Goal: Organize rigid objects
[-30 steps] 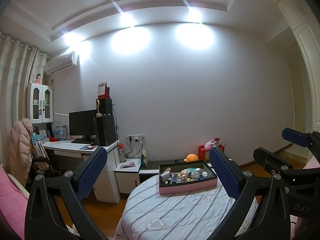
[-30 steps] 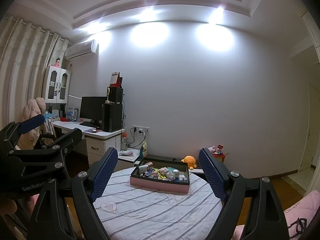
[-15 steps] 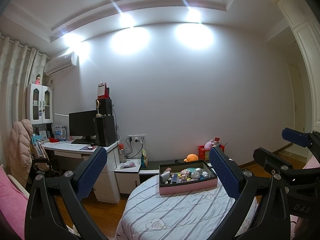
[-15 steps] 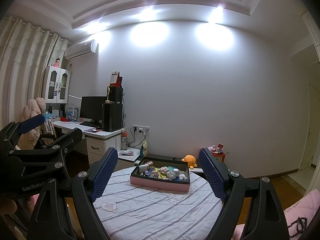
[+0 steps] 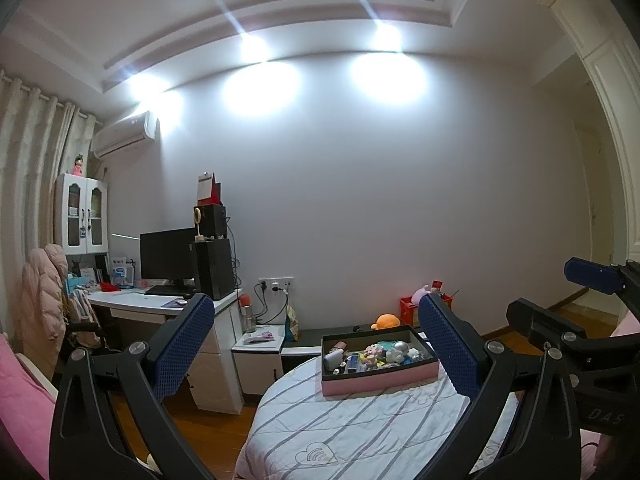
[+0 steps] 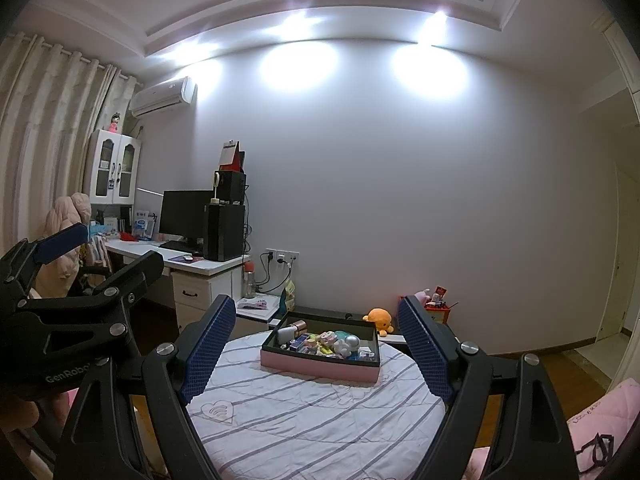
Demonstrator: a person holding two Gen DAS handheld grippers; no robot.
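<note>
The left gripper [image 5: 316,344] stands wide and empty, and the right gripper [image 6: 314,350] beside it is equally wide with nothing between its pads. The pink-sided box [image 6: 320,362] of small rigid objects [image 6: 332,344] sits ahead of both on the striped round table [image 6: 304,420], well beyond the fingertips. Its long axis runs across both views, and neither hand is clearly nearer.
</note>
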